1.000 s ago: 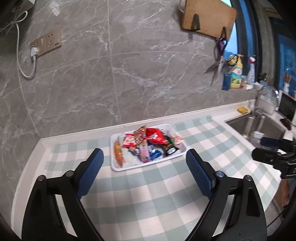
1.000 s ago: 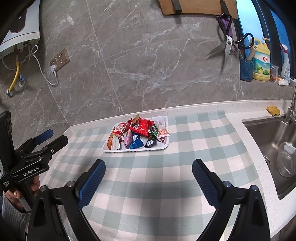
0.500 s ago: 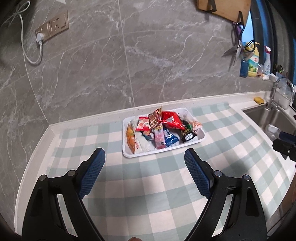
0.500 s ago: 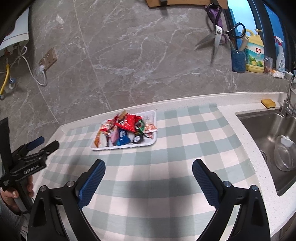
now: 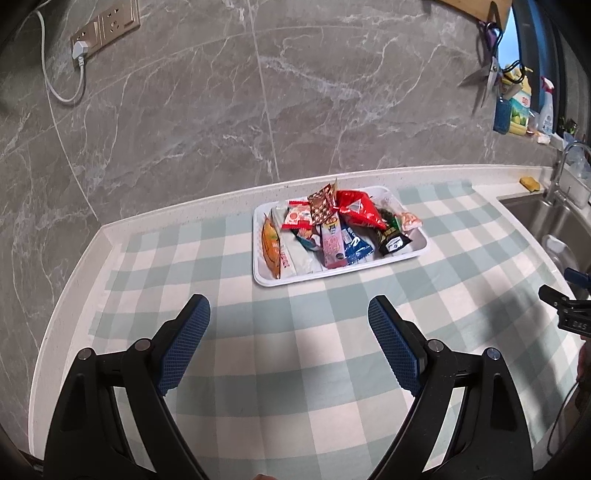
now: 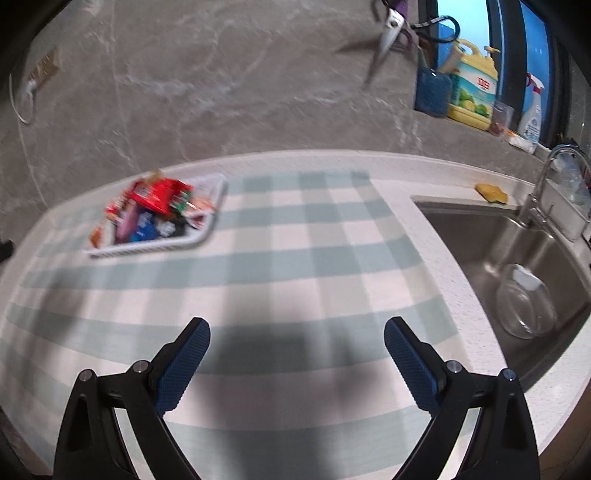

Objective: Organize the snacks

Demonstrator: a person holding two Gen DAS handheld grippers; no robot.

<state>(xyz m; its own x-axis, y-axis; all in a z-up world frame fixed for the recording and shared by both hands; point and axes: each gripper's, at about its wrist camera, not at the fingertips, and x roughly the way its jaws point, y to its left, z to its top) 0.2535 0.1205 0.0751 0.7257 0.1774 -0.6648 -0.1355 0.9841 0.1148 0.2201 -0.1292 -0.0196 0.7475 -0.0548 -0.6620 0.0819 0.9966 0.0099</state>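
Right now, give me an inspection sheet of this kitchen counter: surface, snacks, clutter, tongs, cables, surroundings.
Surface: checked cloth over a pale counter; bare in front of both tongs.
Job's things: white tray near the back wall, heaped with snack packets; red packet on top, orange packet at its left end.
Clutter: yellow sponge by the sink; glass bowl in the sink.
Tongs: left tongs open, empty, above the cloth; right tongs open, empty.
Cables: white cord plugged into the wall socket.
Surroundings: grey marble wall; scissors hanging; detergent bottle and spray bottle on the ledge.
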